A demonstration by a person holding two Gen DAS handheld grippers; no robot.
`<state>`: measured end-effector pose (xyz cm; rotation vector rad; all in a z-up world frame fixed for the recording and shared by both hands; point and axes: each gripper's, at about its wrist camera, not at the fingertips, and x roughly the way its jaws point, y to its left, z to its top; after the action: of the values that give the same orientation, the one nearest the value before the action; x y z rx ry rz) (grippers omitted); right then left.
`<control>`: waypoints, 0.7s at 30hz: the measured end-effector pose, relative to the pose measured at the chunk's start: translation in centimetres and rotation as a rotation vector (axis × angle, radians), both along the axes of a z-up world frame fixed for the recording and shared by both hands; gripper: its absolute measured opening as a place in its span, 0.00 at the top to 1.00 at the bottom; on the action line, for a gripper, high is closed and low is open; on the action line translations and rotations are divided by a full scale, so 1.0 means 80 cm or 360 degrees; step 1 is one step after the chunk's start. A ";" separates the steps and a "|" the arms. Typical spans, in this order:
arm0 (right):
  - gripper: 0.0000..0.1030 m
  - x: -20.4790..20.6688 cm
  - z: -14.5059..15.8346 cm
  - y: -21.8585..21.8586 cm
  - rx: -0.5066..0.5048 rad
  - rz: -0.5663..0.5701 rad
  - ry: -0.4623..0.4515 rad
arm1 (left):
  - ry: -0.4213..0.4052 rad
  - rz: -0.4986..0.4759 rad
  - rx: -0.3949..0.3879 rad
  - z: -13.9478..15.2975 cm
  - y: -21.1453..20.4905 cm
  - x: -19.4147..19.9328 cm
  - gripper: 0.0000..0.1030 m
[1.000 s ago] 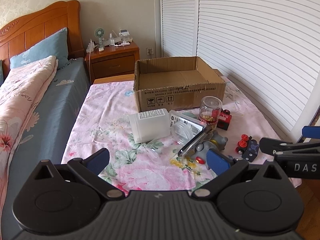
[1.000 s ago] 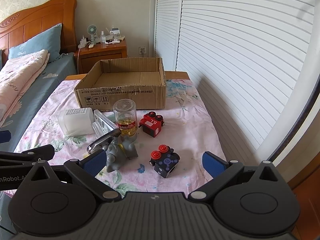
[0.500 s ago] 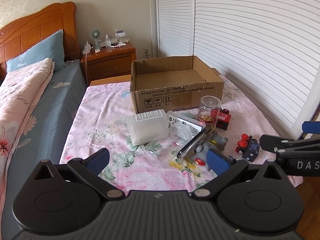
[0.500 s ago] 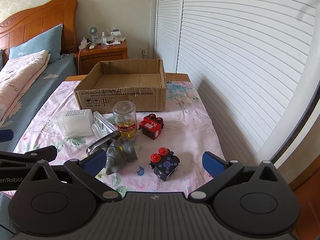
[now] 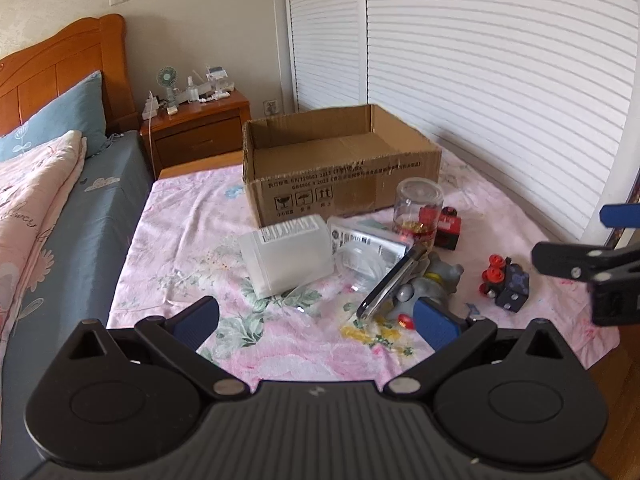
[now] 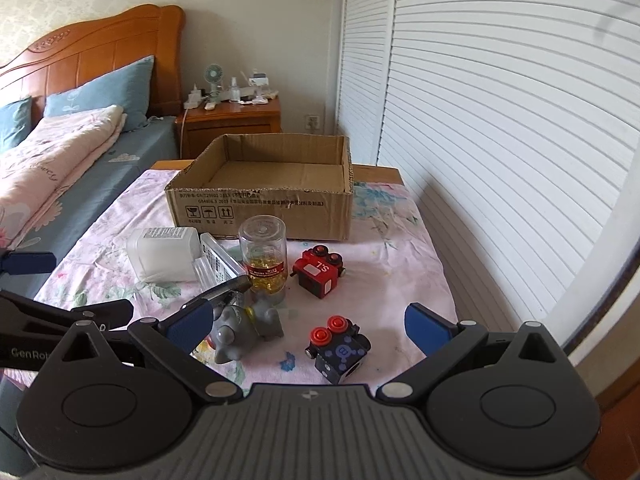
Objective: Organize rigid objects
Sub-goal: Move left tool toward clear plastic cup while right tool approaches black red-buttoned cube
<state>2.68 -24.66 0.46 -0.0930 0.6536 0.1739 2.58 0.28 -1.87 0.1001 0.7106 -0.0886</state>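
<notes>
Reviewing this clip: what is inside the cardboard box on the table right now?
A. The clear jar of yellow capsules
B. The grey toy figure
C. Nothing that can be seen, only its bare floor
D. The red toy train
C. The right wrist view looks into the cardboard box and shows only bare floor, while the red toy train, clear jar and grey toy figure stand on the cloth before it.

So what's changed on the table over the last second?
Only the left gripper and right gripper shifted slightly, both open and holding nothing. The cardboard box, jar, toy trains and grey figure stayed put.
</notes>
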 end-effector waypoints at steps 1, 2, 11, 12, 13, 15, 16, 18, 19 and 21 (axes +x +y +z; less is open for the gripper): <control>0.00 0.002 -0.004 -0.002 -0.0008 -0.0003 0.0008 | 0.0004 -0.0005 0.0001 -0.004 0.002 0.003 0.01; 0.00 0.004 -0.008 -0.003 -0.0014 -0.0009 0.0017 | 0.0012 -0.0004 0.0003 -0.008 0.004 0.006 0.01; 0.00 0.026 -0.044 -0.016 -0.0033 -0.0044 0.0120 | 0.0099 0.0038 -0.0032 -0.038 0.022 0.038 0.01; 0.00 0.029 -0.047 -0.016 -0.0034 -0.0048 0.0130 | 0.0094 0.0039 -0.0041 -0.037 0.022 0.043 0.01; 0.00 0.033 -0.049 -0.016 -0.0035 -0.0051 0.0139 | 0.0085 0.0040 -0.0050 -0.035 0.021 0.049 0.01; 0.00 0.038 -0.053 -0.017 -0.0030 -0.0054 0.0151 | 0.0062 0.0048 -0.0062 -0.031 0.018 0.064 0.01; 0.00 0.041 -0.055 -0.017 -0.0027 -0.0054 0.0158 | 0.0051 0.0045 -0.0068 -0.029 0.016 0.073 0.01; 0.00 0.045 -0.058 -0.017 -0.0026 -0.0053 0.0168 | 0.0042 0.0047 -0.0071 -0.028 0.009 0.092 0.01; 0.00 0.047 -0.060 -0.017 -0.0027 -0.0052 0.0172 | 0.0045 0.0051 -0.0073 -0.029 0.006 0.101 0.01; 0.00 0.052 -0.064 -0.018 -0.0029 -0.0055 0.0182 | 0.0062 0.0041 -0.0080 -0.034 -0.002 0.117 0.01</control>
<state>6.85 -26.11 -4.63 -0.0894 0.7703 0.1405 11.93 0.11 -4.56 0.0410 0.7482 -0.0837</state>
